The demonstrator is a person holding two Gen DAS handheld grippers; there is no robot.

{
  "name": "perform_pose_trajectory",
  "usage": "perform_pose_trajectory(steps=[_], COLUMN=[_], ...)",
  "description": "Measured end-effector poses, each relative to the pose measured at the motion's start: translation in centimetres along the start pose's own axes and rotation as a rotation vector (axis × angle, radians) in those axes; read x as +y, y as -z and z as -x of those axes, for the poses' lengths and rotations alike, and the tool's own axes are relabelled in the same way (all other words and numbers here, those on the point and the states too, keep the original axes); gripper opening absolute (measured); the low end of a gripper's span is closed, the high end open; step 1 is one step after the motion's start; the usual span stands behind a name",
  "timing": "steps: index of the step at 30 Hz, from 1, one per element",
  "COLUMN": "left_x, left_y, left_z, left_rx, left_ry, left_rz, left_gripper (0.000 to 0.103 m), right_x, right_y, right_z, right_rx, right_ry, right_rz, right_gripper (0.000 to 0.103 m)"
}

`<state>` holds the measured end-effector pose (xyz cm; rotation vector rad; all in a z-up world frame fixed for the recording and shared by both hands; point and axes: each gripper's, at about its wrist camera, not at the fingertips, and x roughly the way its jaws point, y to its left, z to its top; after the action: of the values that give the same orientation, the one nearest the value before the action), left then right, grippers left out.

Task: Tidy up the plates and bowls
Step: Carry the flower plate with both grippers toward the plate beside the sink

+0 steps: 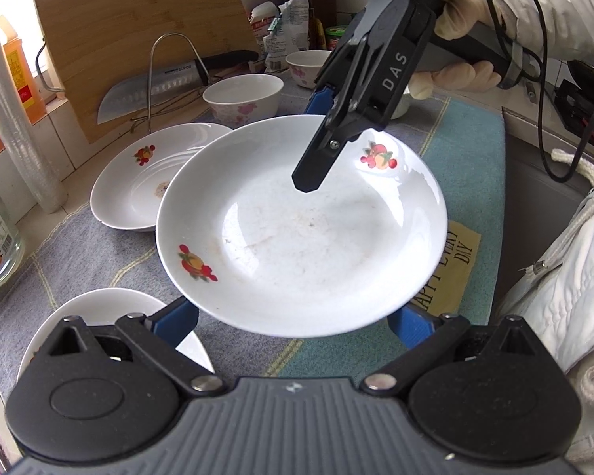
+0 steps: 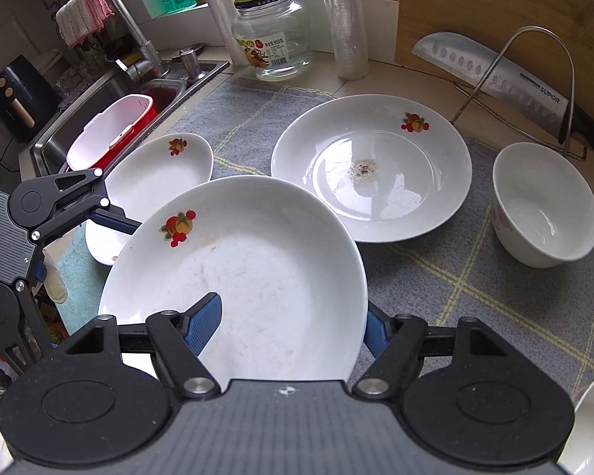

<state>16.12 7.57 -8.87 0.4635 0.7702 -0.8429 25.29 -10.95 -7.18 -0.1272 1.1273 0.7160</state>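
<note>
**Kitchen counter, contents listed left to right**

1. Stainless steel sink [image 2: 59, 134], far left. It holds a red plastic basin [image 2: 166, 95] with a white plastic tub [image 2: 111, 130] leaning in it. The tub looks empty.
2. Left gripper [image 1: 293, 316]. Its jaws stand wide apart and both blue fingers run under the near rim of item 4. Whether they press on it cannot be told.
3. Small white plate with one fruit decal [image 2: 158, 170], lying on the grey cloth with yellow lines [image 2: 455, 289]. Nothing is on the part that shows. Item 4 partly hides it.
4. Large white round plate with fruit decals [image 2: 257, 261]. This is the task's thing in hand, held up between the two grippers in front of items 3 and 7. It carries only faint smears.
5. Right gripper [image 2: 293, 312]. It is closed on the rim of item 4, with one blue finger on the plate's inner face and the other behind the rim.
6. Clear glass jar with a yellow-green lid [image 2: 273, 39], at the back of the counter. It appears empty.
7. Second large white plate with a fruit decal [image 2: 427, 182], flat on the cloth. A small patch of crumbs lies at its centre.
8. White ceramic bowl with pink flowers [image 2: 546, 206], upright on the cloth. It is empty.
9. Steel kitchen knife [image 2: 495, 75], resting in a wire rack [image 2: 570, 91] against a bamboo cutting board [image 2: 495, 0].
</note>
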Motion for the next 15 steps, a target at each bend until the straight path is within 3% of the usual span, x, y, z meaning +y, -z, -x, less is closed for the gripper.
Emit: perform_pose_trajectory(steps=[15], left_x=[2.3], left_y=[2.6], left_z=[2.9], left_rx=[0.001], left_ry=[-0.062], left_rz=[0.078], left_gripper=[0.101], right_x=[3.5], right_y=[-3.1], right_z=[-2.9], right_rx=[0.024], right_ry=[-0.044], right_rz=[0.067], right_gripper=[0.078])
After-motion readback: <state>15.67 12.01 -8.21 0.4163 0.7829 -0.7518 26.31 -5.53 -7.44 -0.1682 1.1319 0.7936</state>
